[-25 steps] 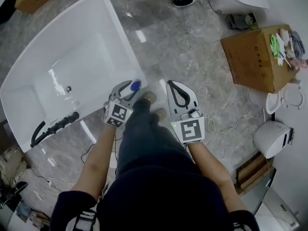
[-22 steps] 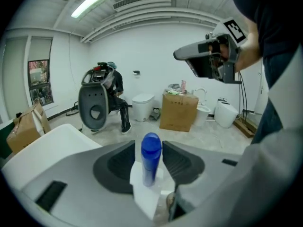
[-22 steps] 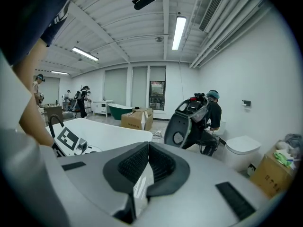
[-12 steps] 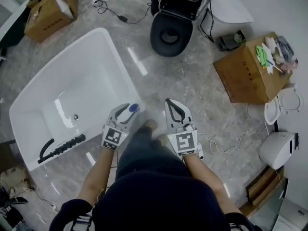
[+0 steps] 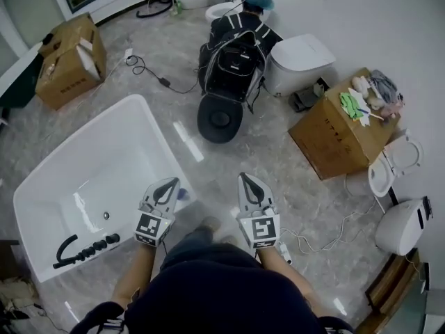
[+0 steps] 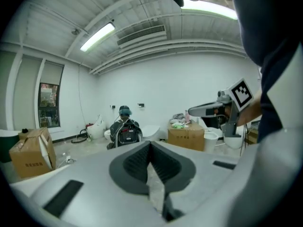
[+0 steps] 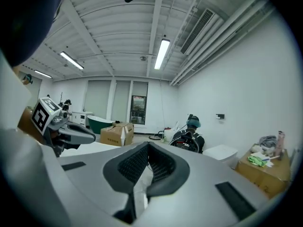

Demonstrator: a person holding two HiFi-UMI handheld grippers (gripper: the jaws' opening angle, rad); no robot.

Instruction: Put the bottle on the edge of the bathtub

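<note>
- A grey marbled floor (image 5: 229,165) is seen from steeply above and fills most of the head view.
- A white bathtub (image 5: 97,152) is set at an angle on the left side. A black tap fitting (image 5: 87,248) is laid along its near end.
- A person (image 5: 240,33) with a dark pack on the back is crouched at the top of the scene, just beside a white toilet (image 5: 300,56).
- A large cardboard box (image 5: 334,134) with cloths piled on top is placed at the right. A second cardboard box (image 5: 69,61) is placed beyond the tub, at the upper left.
- The left gripper (image 5: 173,182) is held out over the near right corner of the tub. Its jaws have just been closing and are now pressed together, with nothing caught between them.
- The right gripper (image 5: 245,177) is held alongside over the bare floor, apart from the tub. Its jaws are likewise brought together at the tips, and nothing is held.
- The bottle (image 5: 183,194) is shown only by its blue top. It is set on the bathtub rim near that corner, just beside the left gripper and free of the jaws.
</note>
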